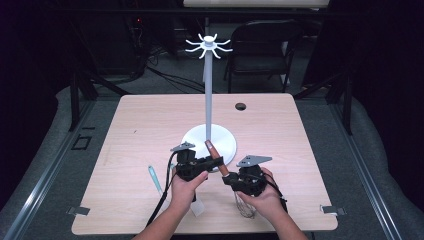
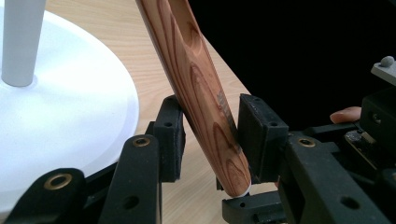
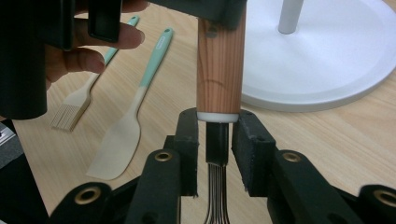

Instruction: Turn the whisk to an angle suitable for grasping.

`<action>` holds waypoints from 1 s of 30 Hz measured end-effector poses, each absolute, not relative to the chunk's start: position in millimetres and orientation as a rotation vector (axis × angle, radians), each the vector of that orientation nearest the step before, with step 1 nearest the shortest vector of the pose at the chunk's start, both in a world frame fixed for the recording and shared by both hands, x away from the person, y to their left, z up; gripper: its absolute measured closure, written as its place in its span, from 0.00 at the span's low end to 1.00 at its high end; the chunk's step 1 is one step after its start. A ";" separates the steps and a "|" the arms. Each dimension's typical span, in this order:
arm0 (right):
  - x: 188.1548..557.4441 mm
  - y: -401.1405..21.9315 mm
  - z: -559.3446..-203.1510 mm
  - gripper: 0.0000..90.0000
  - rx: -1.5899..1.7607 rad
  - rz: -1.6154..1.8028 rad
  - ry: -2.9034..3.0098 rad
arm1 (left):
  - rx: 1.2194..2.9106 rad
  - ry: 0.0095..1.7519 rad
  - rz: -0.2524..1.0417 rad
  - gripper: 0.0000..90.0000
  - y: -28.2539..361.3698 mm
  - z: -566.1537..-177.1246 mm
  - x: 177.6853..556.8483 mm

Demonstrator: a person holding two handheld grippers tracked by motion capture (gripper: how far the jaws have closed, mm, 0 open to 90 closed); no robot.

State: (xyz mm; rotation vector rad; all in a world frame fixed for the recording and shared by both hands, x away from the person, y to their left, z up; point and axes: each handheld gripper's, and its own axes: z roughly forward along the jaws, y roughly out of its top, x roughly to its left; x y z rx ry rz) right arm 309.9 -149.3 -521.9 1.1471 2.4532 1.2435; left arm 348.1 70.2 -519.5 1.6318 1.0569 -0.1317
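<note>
High view: both grippers, left (image 1: 214, 161) and right (image 1: 228, 178), pinch the wood-handled wire whisk (image 1: 216, 155) near the worktop's front edge, beside the white round-based hook stand (image 1: 208, 100); a mint-handled spatula (image 3: 122, 122) and brush (image 3: 78, 100) lie nearby.

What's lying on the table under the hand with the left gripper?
A spatula and a brush, both with mint green handles, lie on the table. The hand covers part of them from above.

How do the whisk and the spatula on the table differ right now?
The whisk has a wood-grain handle; the spatula has a mint-green one. The whisk is lifted, with the left gripper on its handle and the right gripper around its black neck; the spatula lies flat, untouched. Both are long-handled kitchen utensils.
</note>
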 end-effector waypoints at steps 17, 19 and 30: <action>306.9 -147.6 -518.6 0.81 1.109 1.279 2.414 | 1.658 1.024 -0.161 0.68 60.2 -525.6 337.7; 307.2 -147.9 -518.6 0.81 1.111 1.281 2.415 | 1.655 1.025 -0.172 0.69 60.2 -526.9 337.0; 307.2 -145.0 -519.7 0.81 1.118 1.307 2.404 | 1.649 1.043 -0.192 0.70 56.7 -531.5 334.5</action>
